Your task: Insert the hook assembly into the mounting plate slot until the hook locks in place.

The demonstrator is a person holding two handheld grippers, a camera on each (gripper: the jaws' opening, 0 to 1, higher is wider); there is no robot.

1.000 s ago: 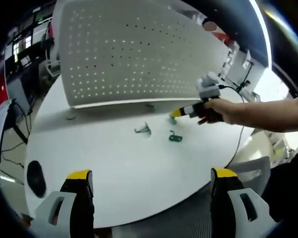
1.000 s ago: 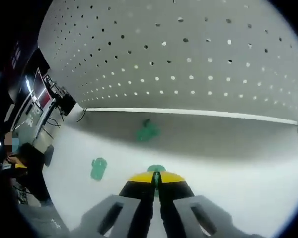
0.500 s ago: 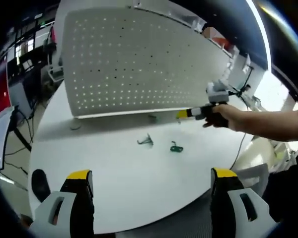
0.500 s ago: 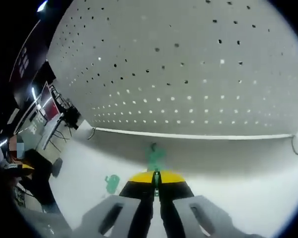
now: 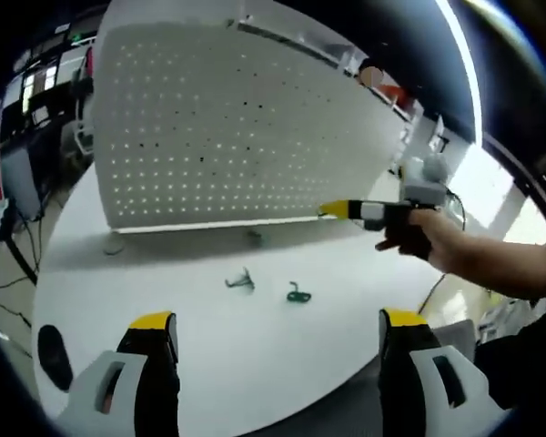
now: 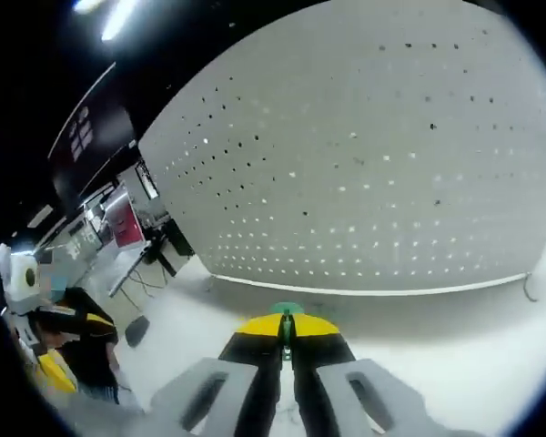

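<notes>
A white pegboard mounting plate stands upright at the back of the round white table. A grey hook and a green hook lie on the table in front of it. A small greenish piece rests near the board's base. My left gripper hangs open over the table's near edge, holding nothing. A hand holds my right gripper just in front of the board's right part. In the right gripper view that gripper is shut on a green hook, facing the pegboard.
The board's foot sits on the table at the left. A black round spot marks the table's near left. A person stands at the left of the right gripper view, with desks and screens behind.
My right gripper has lifted and tilted up toward the board with the green hook; the green pieces on the table have slid out of its view. The left view shifted slightly.
</notes>
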